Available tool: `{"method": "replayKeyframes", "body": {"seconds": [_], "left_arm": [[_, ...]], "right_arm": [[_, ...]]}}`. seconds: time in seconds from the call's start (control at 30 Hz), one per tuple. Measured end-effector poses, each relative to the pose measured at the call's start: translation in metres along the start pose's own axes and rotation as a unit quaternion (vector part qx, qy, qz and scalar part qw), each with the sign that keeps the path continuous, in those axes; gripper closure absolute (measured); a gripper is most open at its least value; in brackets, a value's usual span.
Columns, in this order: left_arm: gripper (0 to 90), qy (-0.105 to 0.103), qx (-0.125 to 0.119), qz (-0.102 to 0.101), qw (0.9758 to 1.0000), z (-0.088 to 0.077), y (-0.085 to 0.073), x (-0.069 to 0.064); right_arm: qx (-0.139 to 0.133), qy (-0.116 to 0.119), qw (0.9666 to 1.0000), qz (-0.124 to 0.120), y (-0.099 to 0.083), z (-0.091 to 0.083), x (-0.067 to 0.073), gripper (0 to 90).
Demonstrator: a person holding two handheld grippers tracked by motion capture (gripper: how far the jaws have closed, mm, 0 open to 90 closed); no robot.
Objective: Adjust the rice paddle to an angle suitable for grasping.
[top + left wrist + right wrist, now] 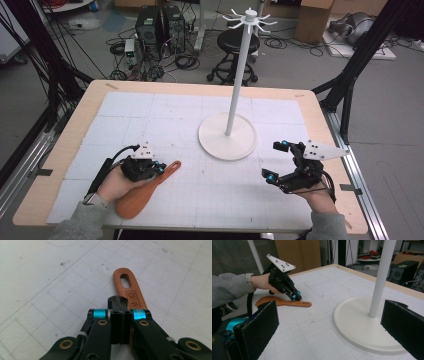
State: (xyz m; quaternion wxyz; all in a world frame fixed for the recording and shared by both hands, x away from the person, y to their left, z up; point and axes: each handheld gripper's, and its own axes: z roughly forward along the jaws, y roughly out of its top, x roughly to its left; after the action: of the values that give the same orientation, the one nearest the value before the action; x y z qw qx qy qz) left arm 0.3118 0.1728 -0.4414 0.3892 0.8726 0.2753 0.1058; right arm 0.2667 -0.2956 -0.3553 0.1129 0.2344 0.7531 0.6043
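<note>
A brown wooden spoon [137, 197] lies flat on the white gridded mat at the front left, its slotted handle [128, 290] pointing toward the table's middle. My left gripper [156, 168] is shut, its tips down on the handle with the wood under the right jaw and nothing between the pads [117, 315]. The right gripper view shows the left gripper [296, 297] touching the spoon [284, 302]. My right gripper [274, 160] hovers open at the front right, empty, near the base [227, 136] of a white peg stand [240, 75].
The stand's round base [362, 322] and pole [382, 275] rise just ahead of my right gripper [332, 327]. The wooden table edge [320, 120] borders the mat. A stool [239, 42], computers and cables are on the floor beyond.
</note>
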Motion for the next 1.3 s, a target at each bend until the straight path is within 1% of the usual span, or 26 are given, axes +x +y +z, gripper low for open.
{"method": "replayKeyframes", "body": {"seconds": [0.03,0.07,0.1,0.13,0.17,0.23,0.27,0.3,0.33,0.4,0.43,0.47,0.5,0.53,0.57,0.6,0.63,0.73,0.77,0.83,0.9,0.93,0.97,1.07,1.2,1.3], "left_arm": [[89.6,0.000,0.000,0.000,1.0000,0.000,0.000,0.000],[89.5,-0.003,0.002,0.009,0.9999,0.001,0.002,-0.003],[89.5,-0.003,0.002,0.009,0.9999,0.001,0.002,-0.003],[89.5,-0.008,0.001,0.009,0.9999,0.002,0.002,-0.005],[89.5,-0.003,0.004,0.023,0.9997,0.003,0.003,-0.009],[89.6,-0.001,0.005,0.024,0.9997,0.003,0.004,-0.011],[89.5,-0.013,0.005,0.030,0.9994,0.004,0.005,-0.013],[89.6,-0.013,0.005,0.030,0.9994,0.004,0.005,-0.013],[89.5,-0.013,0.007,0.036,0.9993,0.005,0.005,-0.016],[89.5,-0.024,0.006,0.038,0.9990,0.005,0.006,-0.017],[89.5,-0.024,0.006,0.038,0.9990,0.005,0.006,-0.017],[89.5,-0.025,0.007,0.045,0.9987,0.005,0.006,-0.019],[89.5,-0.034,0.006,0.042,0.9985,0.006,0.006,-0.020],[89.5,-0.042,0.006,0.045,0.9980,0.006,0.006,-0.021],[89.5,-0.045,0.006,0.053,0.9976,0.006,0.006,-0.023],[89.5,-0.045,0.006,0.053,0.9976,0.006,0.006,-0.023],[89.5,-0.058,0.007,0.060,0.9965,0.006,0.006,-0.027],[89.5,-0.065,0.006,0.066,0.9957,0.007,0.007,-0.030],[89.6,-0.076,0.009,0.071,0.9946,0.007,0.007,-0.033],[89.5,-0.078,0.007,0.073,0.9942,0.008,0.007,-0.034],[89.5,-0.085,0.010,0.080,0.9931,0.008,0.007,-0.037],[89.5,-0.085,0.010,0.080,0.9931,0.008,0.007,-0.037],[89.5,-0.088,0.012,0.084,0.9925,0.007,0.008,-0.038],[89.5,-0.091,0.012,0.084,0.9923,0.007,0.007,-0.041],[89.6,-0.099,0.014,0.090,0.9909,0.007,0.008,-0.043],[89.5,-0.104,0.012,0.087,0.9908,0.008,0.007,-0.042]], "right_arm": [[0.000,0.001,1.0000,-0.001,0.000,0.000,0.000,0.4],[0.000,0.001,1.0000,-0.002,0.000,0.000,0.000,0.3],[0.000,0.001,1.0000,-0.002,0.000,0.000,0.000,0.3],[0.000,0.001,1.0000,-0.002,0.000,0.000,0.000,0.3],[0.000,0.001,1.0000,-0.001,0.000,0.000,0.000,0.3],[-0.001,0.000,1.0000,-0.001,0.000,0.000,0.000,0.3],[-0.002,0.000,1.0000,-0.003,0.000,0.000,-0.001,0.3],[-0.002,0.000,1.0000,-0.003,0.000,0.000,-0.001,0.3],[0.000,0.000,1.0000,-0.002,0.000,0.000,0.000,0.3],[0.000,0.000,1.0000,0.000,0.000,0.000,0.000,0.4],[0.000,0.000,1.0000,0.000,0.000,0.000,0.000,0.4],[0.000,0.001,1.0000,0.000,0.000,0.000,0.000,0.3],[-0.001,0.000,1.0000,-0.002,0.000,0.000,0.000,0.3],[0.000,0.000,1.0000,-0.001,0.000,0.000,0.000,0.4],[0.000,0.000,1.0000,-0.001,0.000,0.000,0.000,0.3],[-0.001,0.000,1.0000,-0.002,0.000,-0.001,0.000,0.4],[-0.001,-0.001,1.0000,-0.003,0.000,-0.001,0.000,0.3],[0.001,0.000,1.0000,-0.001,0.000,-0.001,0.000,0.3],[0.000,0.000,1.0000,-0.002,0.000,0.000,0.000,0.3],[0.000,0.000,1.0000,-0.002,0.000,0.000,0.000,0.3],[0.000,0.000,1.0000,-0.001,0.000,-0.001,0.000,0.4],[0.000,0.000,1.0000,-0.001,0.000,-0.001,0.000,0.3],[0.000,0.000,1.0000,-0.002,0.000,-0.001,0.000,0.3],[-0.001,-0.001,1.0000,-0.003,0.000,-0.001,0.000,0.3],[-0.001,-0.001,1.0000,-0.003,0.000,-0.001,0.000,0.3],[0.001,-0.001,1.0000,0.000,-0.001,0.000,0.000,0.3]]}}
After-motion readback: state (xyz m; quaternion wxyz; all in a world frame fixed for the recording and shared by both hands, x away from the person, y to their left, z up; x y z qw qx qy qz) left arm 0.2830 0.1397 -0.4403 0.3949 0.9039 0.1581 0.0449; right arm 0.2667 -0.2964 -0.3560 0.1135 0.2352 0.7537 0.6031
